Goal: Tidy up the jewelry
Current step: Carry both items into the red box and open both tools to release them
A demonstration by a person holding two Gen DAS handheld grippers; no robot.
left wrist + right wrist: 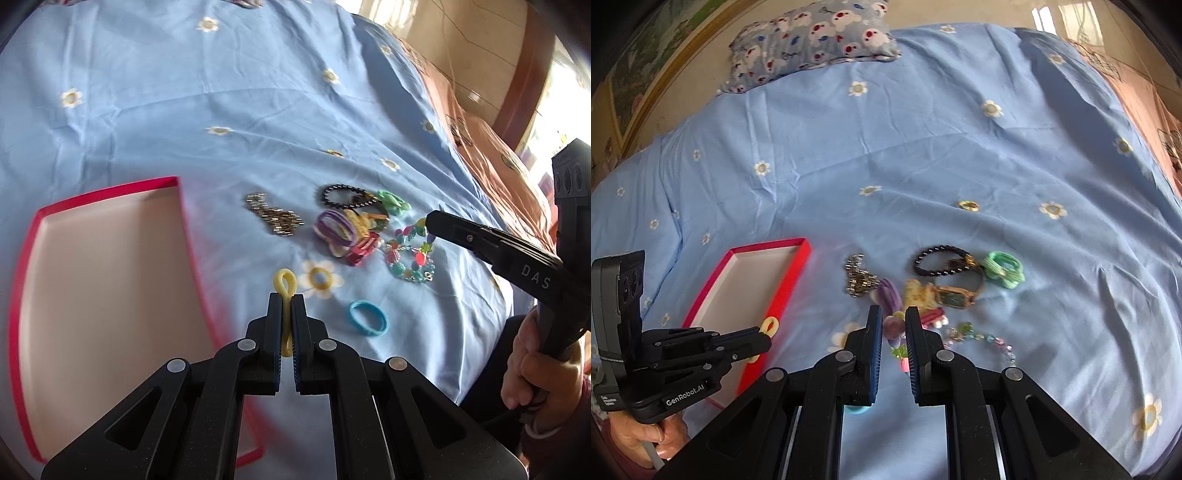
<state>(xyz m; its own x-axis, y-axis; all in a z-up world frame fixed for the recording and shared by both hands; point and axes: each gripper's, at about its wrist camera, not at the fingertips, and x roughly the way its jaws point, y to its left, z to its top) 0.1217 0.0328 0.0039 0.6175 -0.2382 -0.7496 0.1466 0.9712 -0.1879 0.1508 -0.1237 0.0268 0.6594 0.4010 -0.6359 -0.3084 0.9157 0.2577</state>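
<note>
left gripper (287,301) fingers clamp a yellow hair tie (283,284); right gripper (893,314) fingers pinch the beaded bracelet (979,338) above the bed (923,155).

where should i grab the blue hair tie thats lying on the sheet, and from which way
Take the blue hair tie by pinching one side of its band, one jaw inside the loop and one outside, coming down from above. It lies flat on the blue sheet as an open ring, apart from the jewelry pile, so its near edge looks free to reach.

black grippers (287,301), silver rivets, blue pads, perhaps maroon sleeve (576,435).
</note>
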